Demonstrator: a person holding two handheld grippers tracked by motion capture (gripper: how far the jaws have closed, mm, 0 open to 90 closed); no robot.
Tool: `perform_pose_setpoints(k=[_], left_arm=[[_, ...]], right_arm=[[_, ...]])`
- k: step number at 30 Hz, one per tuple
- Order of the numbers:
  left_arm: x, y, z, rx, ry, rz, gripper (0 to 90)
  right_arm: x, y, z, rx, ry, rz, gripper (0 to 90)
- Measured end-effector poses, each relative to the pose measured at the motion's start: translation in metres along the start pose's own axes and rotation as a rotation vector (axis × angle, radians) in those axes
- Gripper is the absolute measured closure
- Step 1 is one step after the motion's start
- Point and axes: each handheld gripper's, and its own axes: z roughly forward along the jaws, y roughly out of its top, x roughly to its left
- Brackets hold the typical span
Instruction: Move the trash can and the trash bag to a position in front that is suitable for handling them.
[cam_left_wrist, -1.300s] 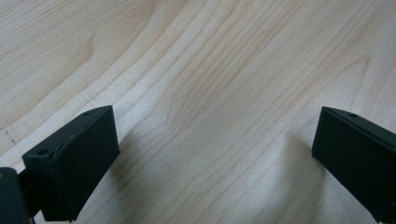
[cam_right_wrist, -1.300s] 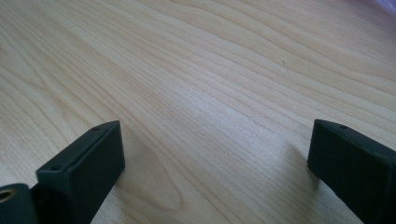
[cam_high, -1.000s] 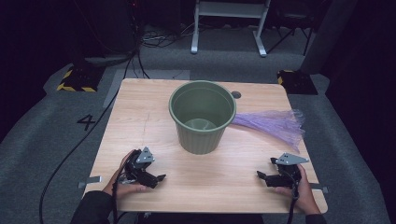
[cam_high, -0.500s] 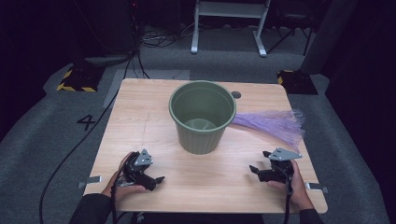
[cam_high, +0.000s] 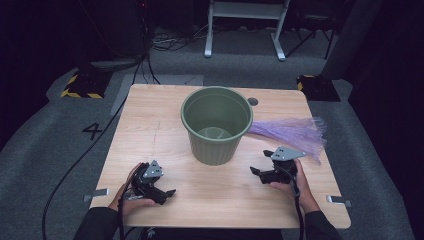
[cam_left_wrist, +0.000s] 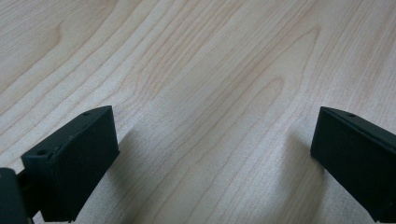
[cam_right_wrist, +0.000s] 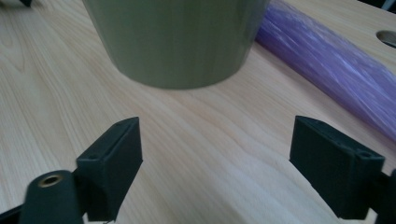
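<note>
A person at a wooden table (cam_high: 165, 125) holds a gripper in each hand on either side of a green bucket (cam_high: 216, 125), which stands upright near the middle of the tabletop. The right gripper (cam_high: 261, 172) sits low over the wood near the table's right front, its jaws spread wide and holding nothing, pointed toward the bucket's base, with bare table between them and the bucket. In the right gripper view the bucket's wall (cam_right_wrist: 177, 37) rises just ahead of the spread jaws. A crumpled purple plastic bag (cam_high: 295, 134) lies flat on the table behind the right gripper, one end tucked against the bucket's right side. The left gripper (cam_high: 165, 194) rests near the front left edge, well apart from the bucket, its jaws likewise released and wide over bare wood grain. Cables run across the grey floor (cam_high: 65, 150) beyond.
</note>
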Motion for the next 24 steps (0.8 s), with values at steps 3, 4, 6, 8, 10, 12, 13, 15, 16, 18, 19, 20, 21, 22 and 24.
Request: perform_pose_setpoints(k=[3, 4, 6, 8, 10, 12, 13, 15, 16, 18, 19, 20, 21, 22, 24], left_arm=[[0.000, 0.000, 0.000, 0.000, -0.001, 0.000, 0.5], [0.000, 0.000, 0.000, 0.000, -0.001, 0.001, 0.5], [0.000, 0.000, 0.000, 0.000, -0.001, 0.001, 0.5], [0.000, 0.000, 0.000, 0.000, -0.001, 0.001, 0.5], [0.000, 0.000, 0.000, 0.000, -0.001, 0.001, 0.5], [0.000, 0.000, 0.000, 0.000, -0.001, 0.001, 0.5], [0.000, 0.000, 0.000, 0.000, -0.001, 0.001, 0.5], [0.000, 0.000, 0.000, 0.000, -0.001, 0.001, 0.5], [0.000, 0.000, 0.000, 0.000, -0.001, 0.000, 0.5], [0.000, 0.000, 0.000, 0.000, -0.001, 0.000, 0.5], [0.000, 0.000, 0.000, 0.000, -0.001, 0.001, 0.5], [0.000, 0.000, 0.000, 0.000, -0.001, 0.001, 0.5], [0.000, 0.000, 0.000, 0.000, -0.001, 0.001, 0.5], [0.000, 0.000, 0.000, 0.000, -0.001, 0.000, 0.5], [0.000, 0.000, 0.000, 0.000, -0.001, 0.001, 0.5]], right_arm=[[0.000, 0.005, 0.006, 0.002, 0.012, 0.007, 16.1], [0.000, 0.008, 0.009, 0.005, 0.011, 0.004, 15.8], [0.001, 0.018, 0.018, 0.001, 0.026, -0.004, 15.7], [0.001, 0.022, 0.023, 0.000, 0.030, -0.011, 15.6], [0.001, 0.024, 0.026, 0.003, 0.032, -0.014, 15.7], [0.002, 0.030, 0.034, 0.013, 0.032, -0.019, 15.8], [0.002, 0.030, 0.034, 0.013, 0.032, -0.019, 15.8], [0.003, 0.033, 0.040, 0.019, 0.033, -0.029, 15.8], [0.004, 0.034, 0.043, 0.019, 0.036, -0.032, 15.9], [0.006, 0.036, 0.048, 0.021, 0.044, -0.037, 16.0], [0.008, 0.037, 0.052, 0.023, 0.050, -0.044, 16.3], [0.008, 0.037, 0.052, 0.023, 0.050, -0.044, 16.3], [0.009, 0.038, 0.054, 0.026, 0.051, -0.046, 16.3], [0.011, 0.039, 0.056, 0.030, 0.053, -0.056, 16.3], [0.013, 0.041, 0.059, 0.029, 0.061, -0.068, 16.3]])
